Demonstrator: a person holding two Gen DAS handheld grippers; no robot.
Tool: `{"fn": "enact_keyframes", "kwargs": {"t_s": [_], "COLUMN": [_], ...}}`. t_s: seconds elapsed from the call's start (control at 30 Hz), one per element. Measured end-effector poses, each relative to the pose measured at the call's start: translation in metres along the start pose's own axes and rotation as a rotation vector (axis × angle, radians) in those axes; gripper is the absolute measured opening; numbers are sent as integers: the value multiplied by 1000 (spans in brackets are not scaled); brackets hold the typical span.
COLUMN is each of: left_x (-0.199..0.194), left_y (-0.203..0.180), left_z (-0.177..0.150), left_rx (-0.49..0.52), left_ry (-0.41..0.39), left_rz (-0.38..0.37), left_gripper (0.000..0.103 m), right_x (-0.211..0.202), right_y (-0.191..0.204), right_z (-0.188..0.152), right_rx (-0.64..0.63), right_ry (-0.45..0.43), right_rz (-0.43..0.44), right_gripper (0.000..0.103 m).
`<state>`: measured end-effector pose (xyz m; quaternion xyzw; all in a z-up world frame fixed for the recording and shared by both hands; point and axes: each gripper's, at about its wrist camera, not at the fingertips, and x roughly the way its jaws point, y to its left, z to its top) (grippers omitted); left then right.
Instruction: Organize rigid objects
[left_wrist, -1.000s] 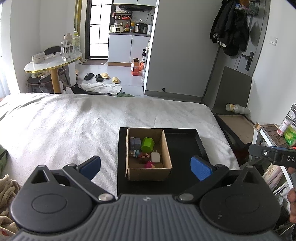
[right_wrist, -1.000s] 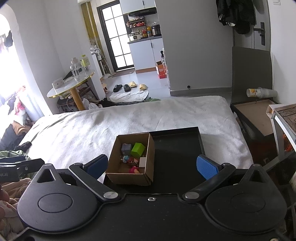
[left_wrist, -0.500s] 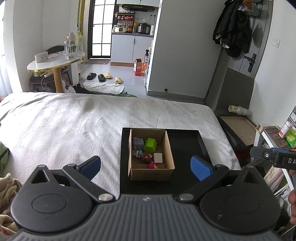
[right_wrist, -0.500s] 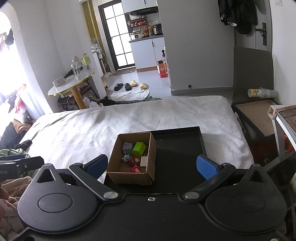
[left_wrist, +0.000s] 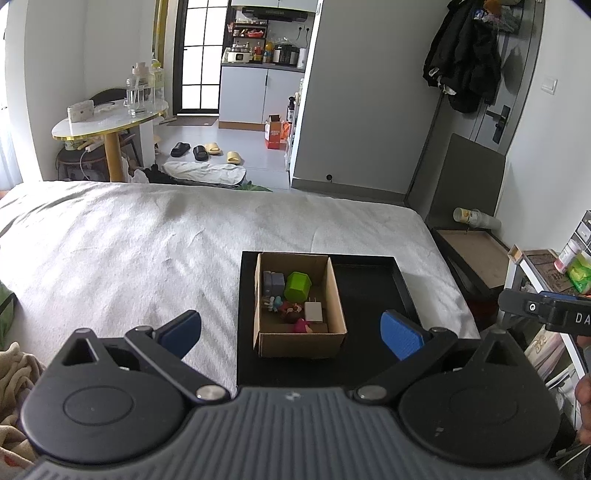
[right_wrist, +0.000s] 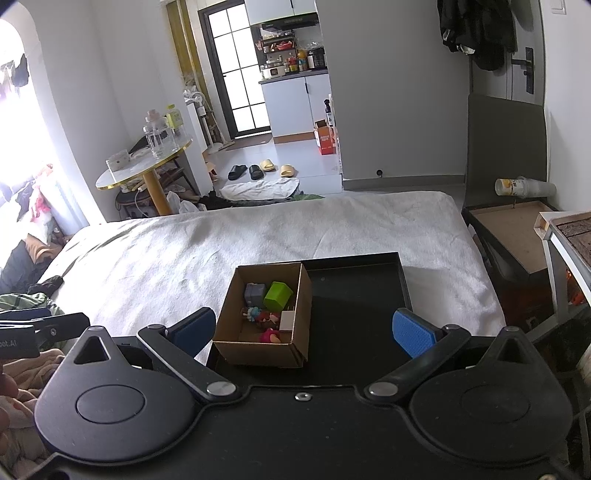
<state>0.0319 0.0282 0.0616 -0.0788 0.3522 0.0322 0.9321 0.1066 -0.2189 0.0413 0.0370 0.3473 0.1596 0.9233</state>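
A cardboard box (left_wrist: 334, 280) (right_wrist: 301, 321) sits in the left half of a black tray (left_wrist: 376, 280) (right_wrist: 354, 288) on a white bed. Inside it lie a green block (left_wrist: 297, 285) (right_wrist: 277, 295), a grey block (left_wrist: 273, 282) (right_wrist: 255, 293), a white charger (left_wrist: 313, 312) (right_wrist: 286, 320) and small red and pink toy figures (left_wrist: 295, 317) (right_wrist: 269, 326). My left gripper (left_wrist: 291, 330) hovers open just short of the box. My right gripper (right_wrist: 304, 330) is open too, held above the tray's near edge, and its body shows at the right edge of the left wrist view.
The white bed (left_wrist: 147, 240) spreads to the left and beyond the tray. A dark low cabinet (right_wrist: 513, 236) with a paper cup stands past the bed's right edge, and a shelf (left_wrist: 546, 273) is near the right gripper. Rumpled cloth (left_wrist: 14, 369) lies at lower left.
Both grippers have drifted slightly, so the box and tray sit a touch further right in the left wrist view. Jaws stay open; the box's contents have not moved.
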Motion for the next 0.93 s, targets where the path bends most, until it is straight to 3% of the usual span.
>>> {"fn": "enact_keyframes", "kwargs": {"t_s": [0.93], "left_x": [-1], "left_y": [-3], "left_z": [-3], "left_rx": [20], "left_ry": [-4], "left_rz": [5], "left_gripper": [103], "right_x": [2], "right_y": [-4], "right_z": [1], "right_rx": [-15], "right_ry": [18], "right_rz": [2], "right_gripper": [103]}}
